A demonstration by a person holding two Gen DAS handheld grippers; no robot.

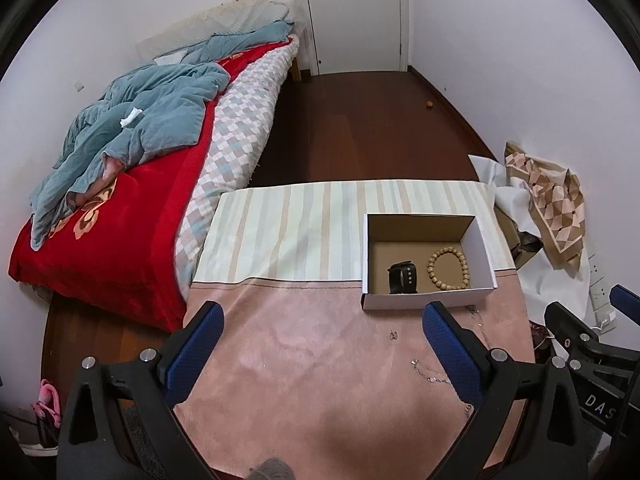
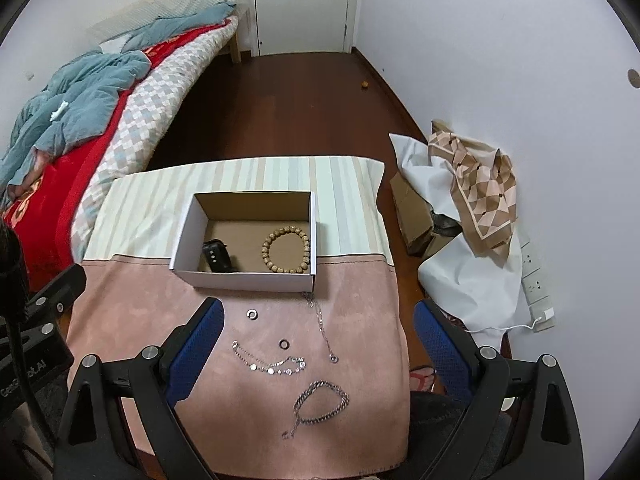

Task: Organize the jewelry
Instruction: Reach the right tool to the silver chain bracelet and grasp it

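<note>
Two items already lie in the white cardboard box [image 1: 428,264] in the left wrist view: a black band [image 1: 401,277] and, beside it, a wooden bead bracelet [image 1: 448,268]; the left gripper [image 1: 322,320] hangs spread wide and empty over the pink cloth [image 1: 300,360]. From the right wrist view, the right gripper [image 2: 318,316] is likewise wide apart, holding nothing, above loose pieces on the cloth near the box: two small rings [image 2: 251,313] [image 2: 283,343], a thin chain [image 2: 322,326], a disc-charm bracelet [image 2: 272,364] and a chunky link chain [image 2: 320,404]
</note>
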